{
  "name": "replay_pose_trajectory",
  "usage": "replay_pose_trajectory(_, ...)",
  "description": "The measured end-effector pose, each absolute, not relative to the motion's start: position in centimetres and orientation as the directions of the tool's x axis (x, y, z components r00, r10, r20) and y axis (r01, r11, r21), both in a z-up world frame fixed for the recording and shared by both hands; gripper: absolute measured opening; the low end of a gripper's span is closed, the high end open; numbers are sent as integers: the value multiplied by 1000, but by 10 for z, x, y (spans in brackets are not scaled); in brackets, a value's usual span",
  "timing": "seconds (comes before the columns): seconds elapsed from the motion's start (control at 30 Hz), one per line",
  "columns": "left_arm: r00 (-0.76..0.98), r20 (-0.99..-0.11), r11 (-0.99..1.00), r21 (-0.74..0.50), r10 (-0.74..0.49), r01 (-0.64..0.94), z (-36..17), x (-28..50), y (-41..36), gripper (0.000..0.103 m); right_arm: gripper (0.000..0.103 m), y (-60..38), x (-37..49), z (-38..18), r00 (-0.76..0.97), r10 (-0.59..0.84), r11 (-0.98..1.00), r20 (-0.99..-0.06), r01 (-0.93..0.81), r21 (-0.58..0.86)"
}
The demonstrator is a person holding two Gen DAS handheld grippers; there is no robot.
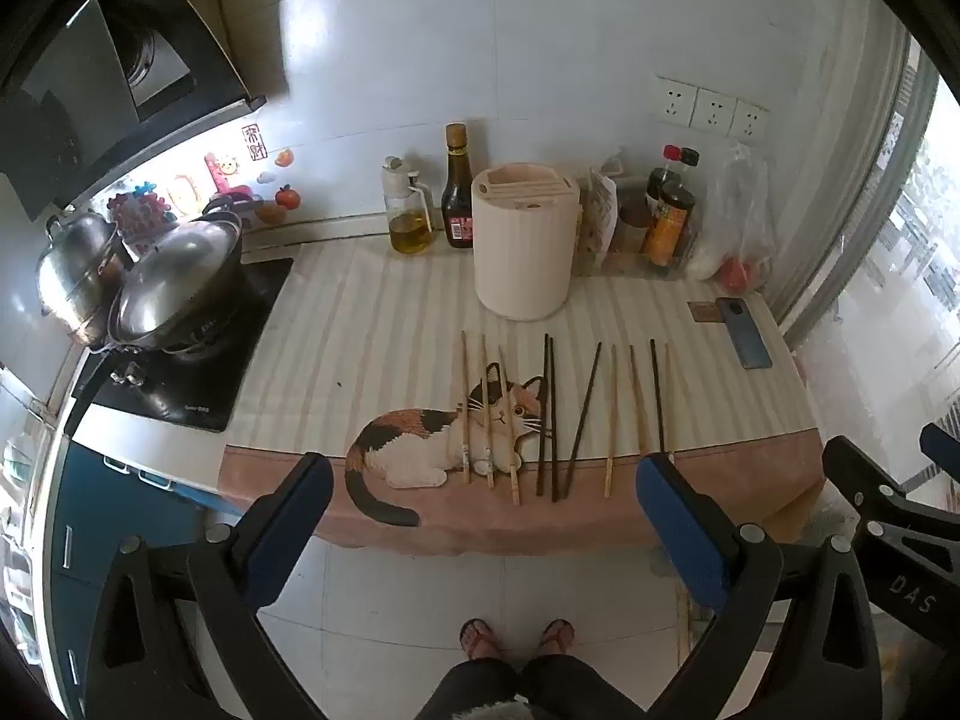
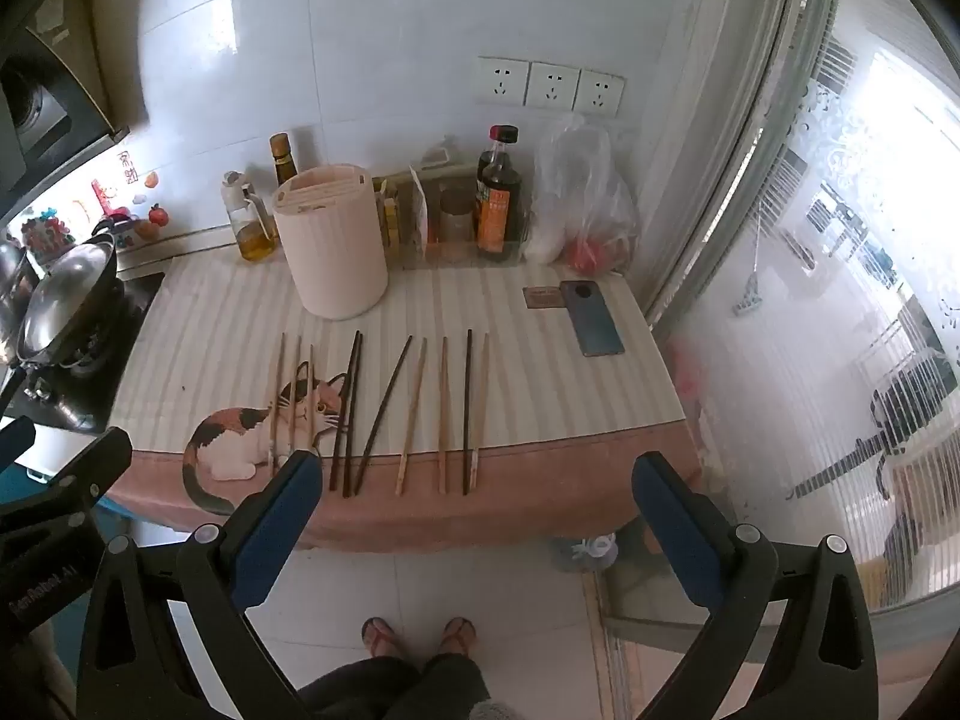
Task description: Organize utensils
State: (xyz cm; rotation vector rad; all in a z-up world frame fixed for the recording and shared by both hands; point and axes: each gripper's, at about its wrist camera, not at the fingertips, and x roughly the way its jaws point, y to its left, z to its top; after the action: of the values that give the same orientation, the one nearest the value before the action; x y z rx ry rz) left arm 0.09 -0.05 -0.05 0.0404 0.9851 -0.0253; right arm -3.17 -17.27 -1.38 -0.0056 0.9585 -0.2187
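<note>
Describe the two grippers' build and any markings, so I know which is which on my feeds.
Both are alike: black plastic frames, silver pivot screws, blue pads. The left gripper frame carries white lettering in the right wrist view; the right gripper shows "DAS" in the left wrist view.

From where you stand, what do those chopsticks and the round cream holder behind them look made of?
Pale chopsticks: likely bamboo or wood, tan and matte. Dark chopsticks: dark wood or lacquer, unclear which. Holder: probably plastic, smooth and evenly cream, with a slotted top.
</note>
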Motion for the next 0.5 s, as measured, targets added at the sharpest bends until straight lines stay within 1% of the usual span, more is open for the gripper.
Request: replay_pose_trajectory(0.5,573,-820,999,26,5,29,5,-4,4,103,103,-178,-31,-14,561,-168,981,-810,173,-84)
